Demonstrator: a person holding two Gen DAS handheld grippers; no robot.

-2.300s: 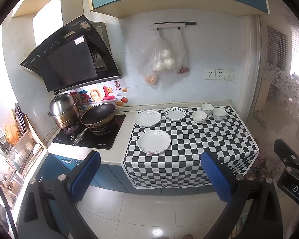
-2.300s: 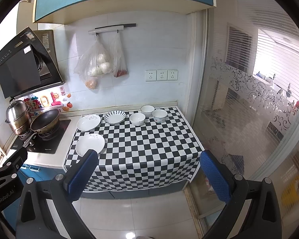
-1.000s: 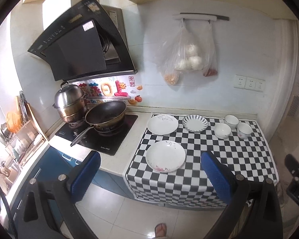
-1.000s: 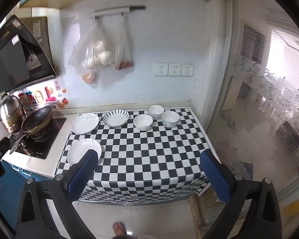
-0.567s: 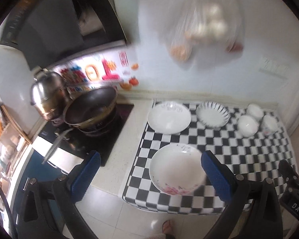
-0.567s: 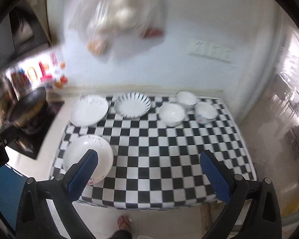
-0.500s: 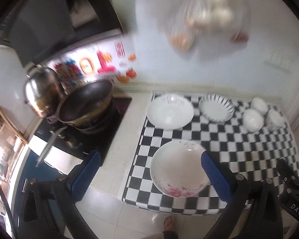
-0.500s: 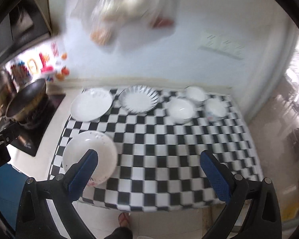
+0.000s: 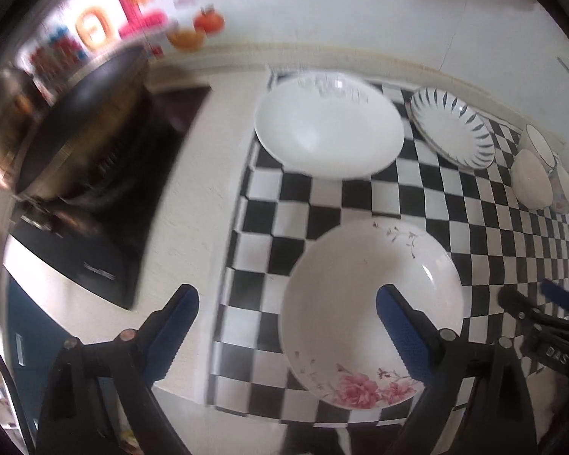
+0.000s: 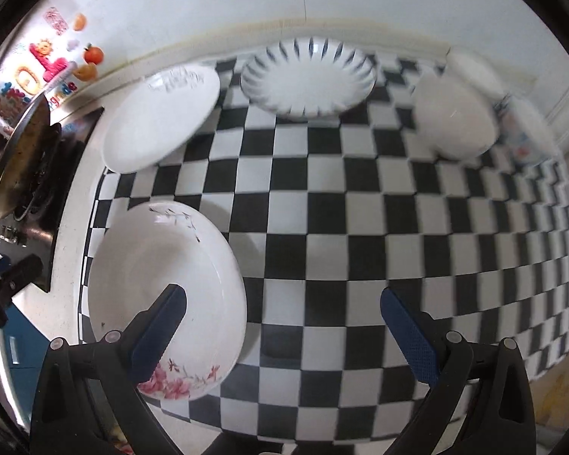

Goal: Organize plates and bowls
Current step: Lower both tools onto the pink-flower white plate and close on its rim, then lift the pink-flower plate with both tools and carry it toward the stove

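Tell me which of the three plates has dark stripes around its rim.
The white plate with dark radial stripes, at the back of the checkered cloth. The plain white plate beside it and the pink-flowered plate in front lack stripes.

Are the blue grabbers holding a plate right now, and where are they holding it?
No, nothing is held. The left gripper and right gripper are both open above the flowered plate, not touching it.

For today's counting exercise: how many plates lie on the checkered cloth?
3: the pink-flowered plate nearest the front edge, the plain white plate behind it, and the striped plate to that one's right. None looks hidden.
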